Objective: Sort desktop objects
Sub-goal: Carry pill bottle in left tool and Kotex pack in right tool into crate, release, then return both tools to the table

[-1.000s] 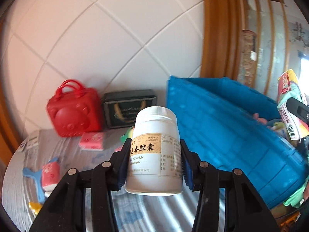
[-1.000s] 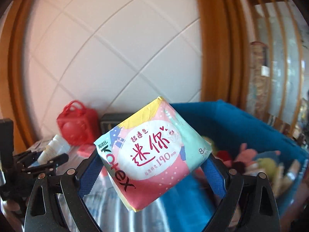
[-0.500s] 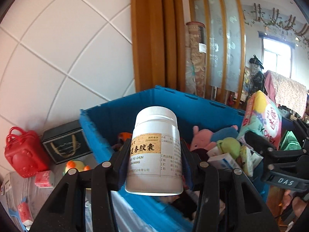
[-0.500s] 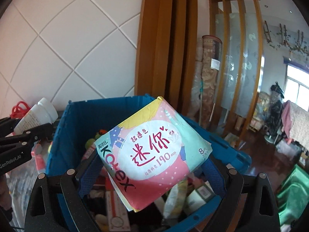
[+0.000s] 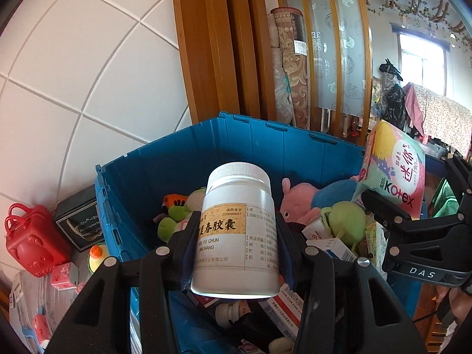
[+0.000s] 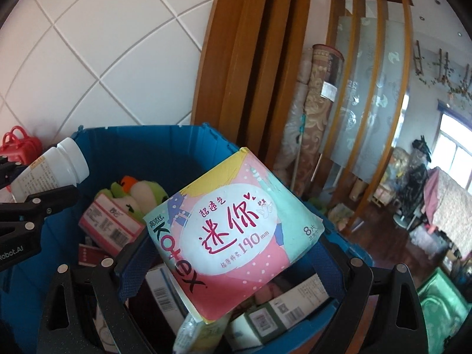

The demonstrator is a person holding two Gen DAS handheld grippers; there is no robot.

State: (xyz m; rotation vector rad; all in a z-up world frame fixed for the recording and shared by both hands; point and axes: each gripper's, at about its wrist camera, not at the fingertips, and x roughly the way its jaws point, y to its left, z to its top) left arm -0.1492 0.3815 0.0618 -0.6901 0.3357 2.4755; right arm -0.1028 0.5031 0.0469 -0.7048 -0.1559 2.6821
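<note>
Left tongs (image 5: 236, 236): clamped on white pill bottle (image 5: 236, 233), upright above blue crate (image 5: 183, 159).
Right tongs (image 6: 233, 253): pinching pink pad packet (image 6: 236, 236), tilted over the crate.
Crate: holds plush toys (image 5: 298, 203) and boxes.
Beyond crate: red bag (image 5: 29, 236) against tiled wall.

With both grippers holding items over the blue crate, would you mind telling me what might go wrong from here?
1. The white medicine bottle, clamped in the left gripper, hangs over a piled-up blue crate; dropped, it may roll off the plush toys and boxes.
2. The right gripper pinches the soft Kotex pad pack at its edges; it could slip early.
3. The grippers sit close together and might collide.
</note>
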